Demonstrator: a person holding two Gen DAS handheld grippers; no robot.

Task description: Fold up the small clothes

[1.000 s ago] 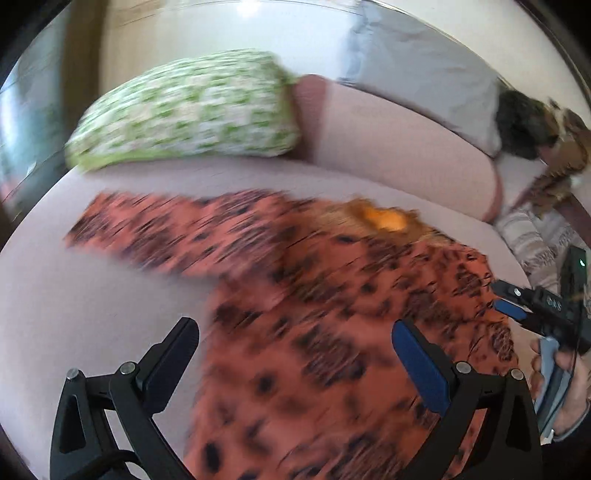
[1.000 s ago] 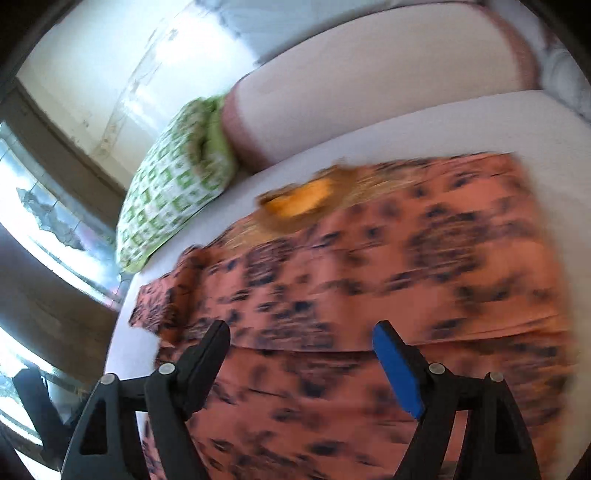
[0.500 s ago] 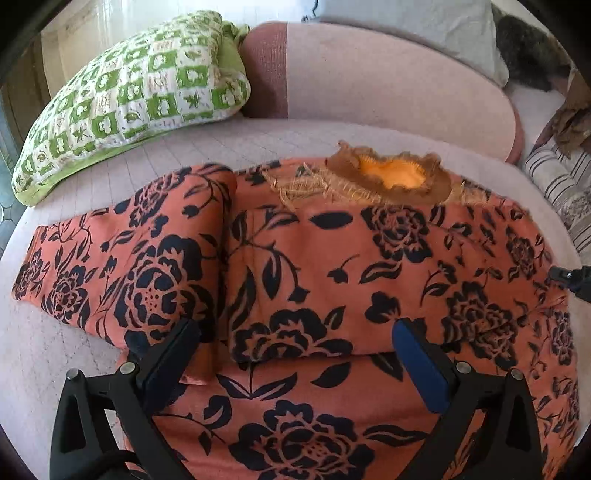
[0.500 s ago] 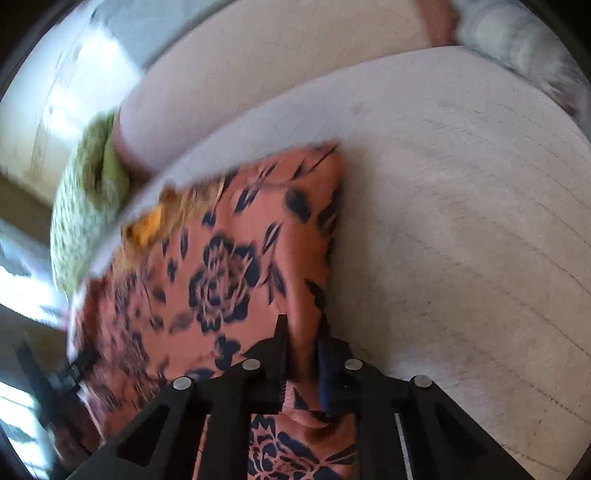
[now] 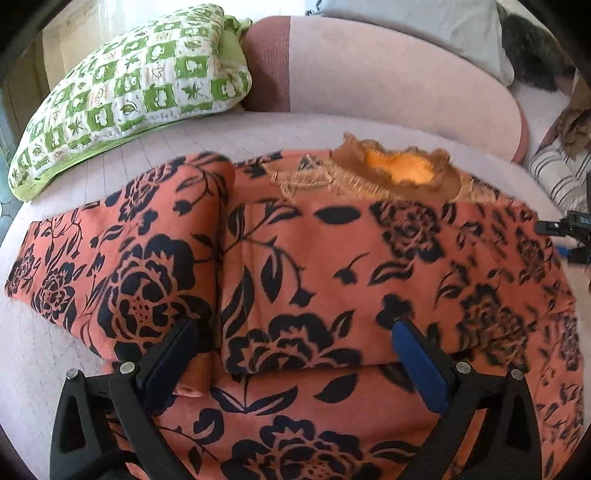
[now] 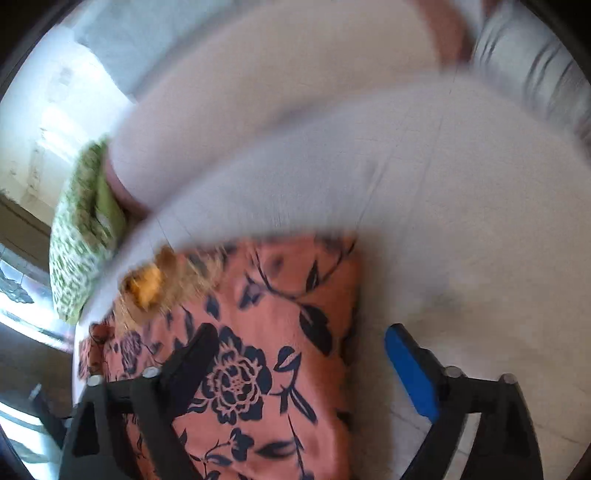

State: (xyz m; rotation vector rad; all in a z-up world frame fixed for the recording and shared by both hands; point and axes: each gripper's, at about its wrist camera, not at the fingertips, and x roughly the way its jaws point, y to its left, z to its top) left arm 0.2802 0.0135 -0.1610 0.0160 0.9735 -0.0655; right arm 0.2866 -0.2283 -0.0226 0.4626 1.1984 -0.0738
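An orange garment with black flowers [image 5: 295, 258] lies spread on the pale couch seat [image 5: 44, 369], with a ruffled brown and yellow collar [image 5: 399, 171] at its far edge. Its left sleeve [image 5: 122, 243] lies folded beside the body. My left gripper [image 5: 295, 354] is open and empty just above the garment's middle. My right gripper [image 6: 299, 354] is open and empty over the garment's right folded edge [image 6: 347, 317]; it also shows at the right edge of the left wrist view [image 5: 569, 236].
A green and white patterned pillow [image 5: 125, 88] leans at the back left. The pink couch backrest [image 5: 388, 66] runs behind the garment. A grey cushion [image 5: 436, 22] and striped cloth [image 5: 554, 173] lie at the right. Bare seat [image 6: 461, 221] lies right of the garment.
My right gripper, shut on the garment's right edge half a second ago, has opened and let it go. My left gripper has stayed open over the garment's middle.
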